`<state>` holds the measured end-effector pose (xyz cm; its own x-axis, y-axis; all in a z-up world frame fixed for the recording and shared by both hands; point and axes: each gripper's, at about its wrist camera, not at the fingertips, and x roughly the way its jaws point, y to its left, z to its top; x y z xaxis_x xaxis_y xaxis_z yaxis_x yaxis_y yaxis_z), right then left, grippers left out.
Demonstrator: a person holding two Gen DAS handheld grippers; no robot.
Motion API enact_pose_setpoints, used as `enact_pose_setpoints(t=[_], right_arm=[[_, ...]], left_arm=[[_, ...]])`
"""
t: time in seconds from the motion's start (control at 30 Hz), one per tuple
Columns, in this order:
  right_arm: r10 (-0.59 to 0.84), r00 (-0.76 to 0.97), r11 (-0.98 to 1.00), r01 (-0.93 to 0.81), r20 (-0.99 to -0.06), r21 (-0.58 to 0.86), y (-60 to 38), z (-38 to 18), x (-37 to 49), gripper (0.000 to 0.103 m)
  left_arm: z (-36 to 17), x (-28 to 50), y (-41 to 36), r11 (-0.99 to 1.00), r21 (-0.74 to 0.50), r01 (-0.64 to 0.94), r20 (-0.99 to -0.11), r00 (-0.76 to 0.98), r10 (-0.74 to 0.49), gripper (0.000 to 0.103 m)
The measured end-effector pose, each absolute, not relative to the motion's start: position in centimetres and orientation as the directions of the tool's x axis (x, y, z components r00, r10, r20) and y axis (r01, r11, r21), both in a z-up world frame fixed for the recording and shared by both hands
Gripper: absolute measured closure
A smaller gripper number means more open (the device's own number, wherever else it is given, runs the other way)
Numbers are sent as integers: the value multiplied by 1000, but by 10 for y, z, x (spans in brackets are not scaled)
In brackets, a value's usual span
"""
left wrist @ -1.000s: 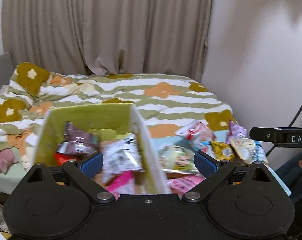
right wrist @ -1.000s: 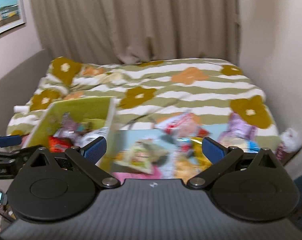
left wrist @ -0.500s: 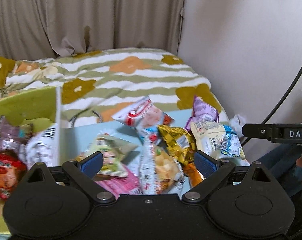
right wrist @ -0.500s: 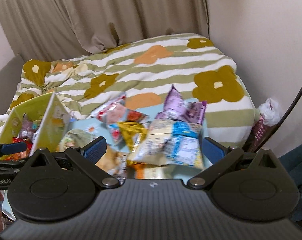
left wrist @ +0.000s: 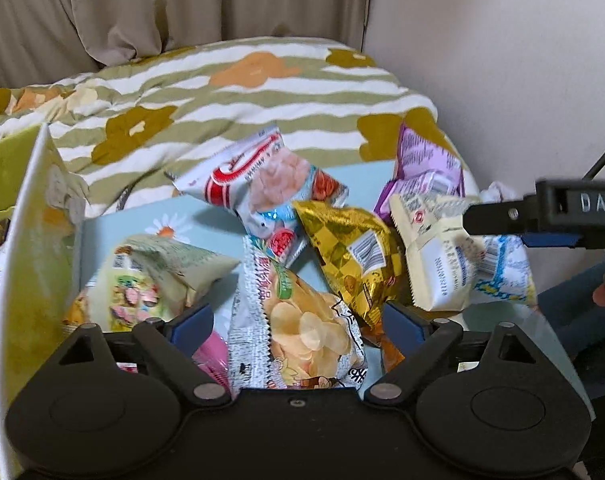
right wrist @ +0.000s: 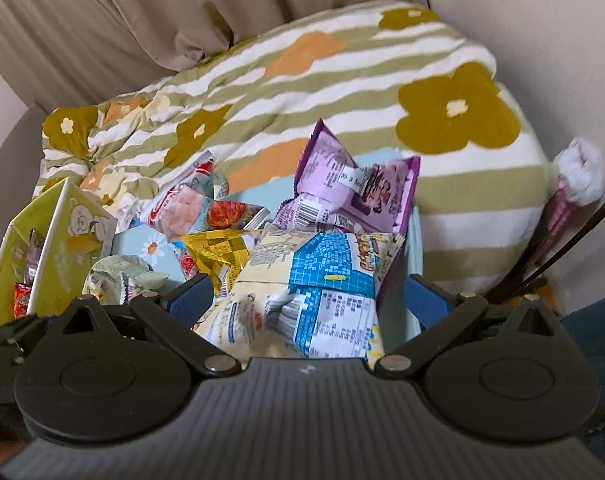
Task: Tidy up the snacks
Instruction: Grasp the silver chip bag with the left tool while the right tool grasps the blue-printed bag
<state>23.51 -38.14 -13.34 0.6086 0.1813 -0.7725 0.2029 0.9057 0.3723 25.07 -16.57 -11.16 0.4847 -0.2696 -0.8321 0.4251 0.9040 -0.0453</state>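
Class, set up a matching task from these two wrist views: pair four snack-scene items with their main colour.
Things:
1. checkered snack bag
2. snack bag by the bed edge
3. box
4. chips bag

Colours:
A. yellow-green
B. silver-white with pale chips pictured
C. gold
D. purple

Pairs: 1-C, 2-D, 3-A, 4-B

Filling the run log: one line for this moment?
left gripper: closing, over silver chip bag, no grip | right gripper: open over blue-yellow packet
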Motion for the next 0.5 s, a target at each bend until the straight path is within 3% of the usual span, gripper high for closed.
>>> enact_pose_setpoints(t=[0.3, 0.47, 0.5], right_arm=[[225, 577, 883, 220, -785, 415, -386, -152, 252, 0], [241, 558, 873, 234, -794, 429, -386, -161, 259, 0], [243, 555, 871, 235, -796, 430, -386, -162, 260, 0]], left_arm=[[-137, 259, -173, 902, -7, 432, -870, 442, -218, 10], [-144, 262, -168, 908, -41, 417, -880, 416, -231, 17], [-144, 261, -169, 909, -32, 417, -879, 420, -224, 23]])
